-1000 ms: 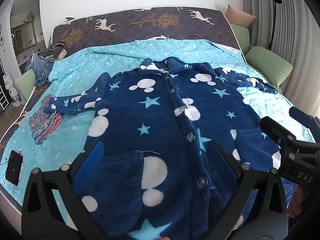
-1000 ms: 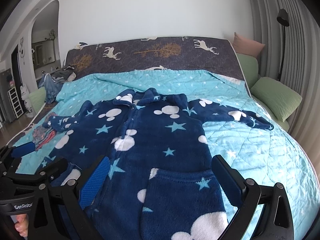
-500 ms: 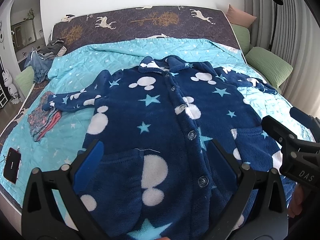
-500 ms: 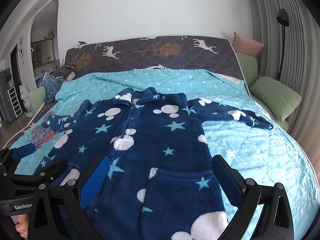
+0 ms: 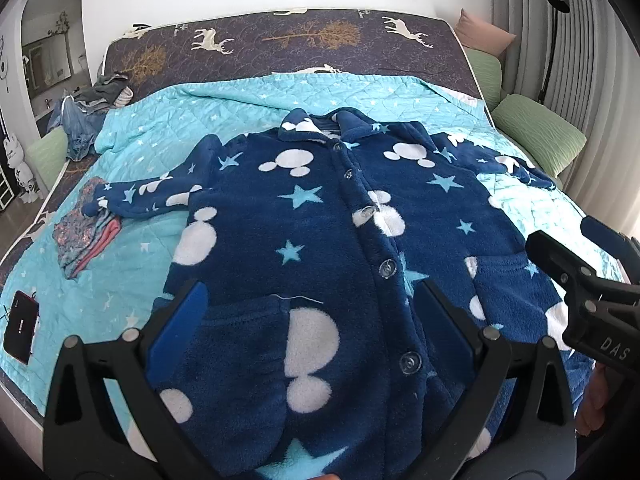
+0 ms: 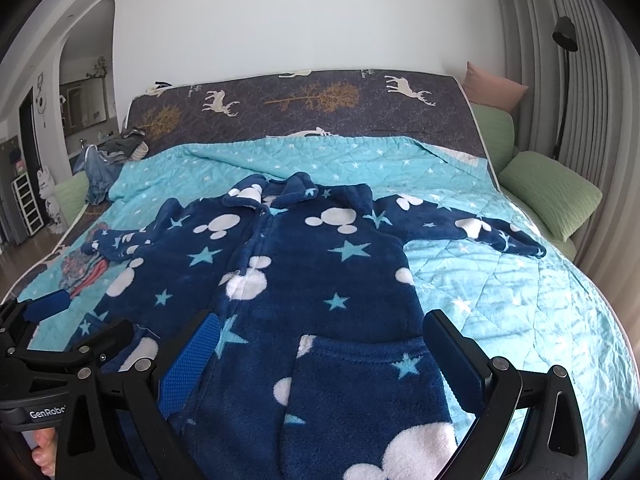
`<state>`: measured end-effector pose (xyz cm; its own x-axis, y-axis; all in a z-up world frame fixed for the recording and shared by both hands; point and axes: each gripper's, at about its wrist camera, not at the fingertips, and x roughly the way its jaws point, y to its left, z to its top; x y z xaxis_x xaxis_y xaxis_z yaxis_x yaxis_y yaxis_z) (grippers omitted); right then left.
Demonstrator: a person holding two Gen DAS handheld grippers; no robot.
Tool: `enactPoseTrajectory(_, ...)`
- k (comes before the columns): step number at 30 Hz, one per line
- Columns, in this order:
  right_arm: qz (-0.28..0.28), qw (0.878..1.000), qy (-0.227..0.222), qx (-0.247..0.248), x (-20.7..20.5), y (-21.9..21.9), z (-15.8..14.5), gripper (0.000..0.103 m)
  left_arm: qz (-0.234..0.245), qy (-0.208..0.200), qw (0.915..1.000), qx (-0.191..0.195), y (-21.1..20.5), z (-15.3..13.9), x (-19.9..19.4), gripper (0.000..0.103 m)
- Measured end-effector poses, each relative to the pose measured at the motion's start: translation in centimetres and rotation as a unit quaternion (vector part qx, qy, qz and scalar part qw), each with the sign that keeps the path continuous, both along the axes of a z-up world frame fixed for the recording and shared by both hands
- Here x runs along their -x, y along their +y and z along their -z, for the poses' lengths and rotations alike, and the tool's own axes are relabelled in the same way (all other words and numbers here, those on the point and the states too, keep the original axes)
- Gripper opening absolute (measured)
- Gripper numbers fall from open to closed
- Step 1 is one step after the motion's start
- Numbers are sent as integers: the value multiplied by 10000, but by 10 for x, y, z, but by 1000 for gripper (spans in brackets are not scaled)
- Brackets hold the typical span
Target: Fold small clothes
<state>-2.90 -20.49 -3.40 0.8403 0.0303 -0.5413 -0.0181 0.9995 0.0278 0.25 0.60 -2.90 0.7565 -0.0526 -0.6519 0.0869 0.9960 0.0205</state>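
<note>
A navy fleece pajama top (image 5: 320,240) (image 6: 304,280) with white mouse heads and light blue stars lies flat and buttoned on the bed, collar away from me, both sleeves spread out. My left gripper (image 5: 308,332) hovers open over its lower left pocket, nothing between the fingers. My right gripper (image 6: 320,356) is open above the lower right pocket. Each gripper shows at the edge of the other's view: the right one (image 5: 580,276) and the left one (image 6: 60,320).
A turquoise star quilt (image 5: 248,104) covers the bed. A small folded floral garment (image 5: 82,232) lies by the left sleeve cuff, a dark phone (image 5: 20,332) near the left edge. A clothes heap (image 5: 92,120) sits far left, green cushions (image 6: 552,196) on the right.
The left wrist view has shifted slightly, so the garment sits a little lower and further right in frame. Both grippers stay open; the garment has not moved.
</note>
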Motion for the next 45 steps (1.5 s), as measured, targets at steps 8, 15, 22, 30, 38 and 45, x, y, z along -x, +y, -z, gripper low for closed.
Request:
enactPoseTrajectory(8, 32, 9999, 159, -19, -8, 4, 0, 103, -121, 71, 9999, 26, 8, 3, -5, 102)
enactPoseTrajectory(15, -76, 9997, 203, 60, -14, 11, -1, 103, -191, 176, 9996, 117, 16, 4, -12, 102)
enactPoseTrajectory(22, -179, 9994, 238, 150, -23, 20, -4, 103, -75, 152, 9991, 397, 33, -2, -21, 102)
enactPoseTrajectory(30, -432, 9982, 138, 397, -38, 38, -13, 103, -623, 370, 9796, 1875, 128, 2, -72, 102)
enactPoseTrajectory(38, -715, 9948, 381, 615, -57, 61, 2, 103, -2210, 653, 9241, 3049, 292, 67, -163, 97)
enactPoseTrajectory(45, -671, 9943, 690, 458, -86, 65, 14, 103, -3263, 828, 8721, 3550, 369, 130, -221, 96)
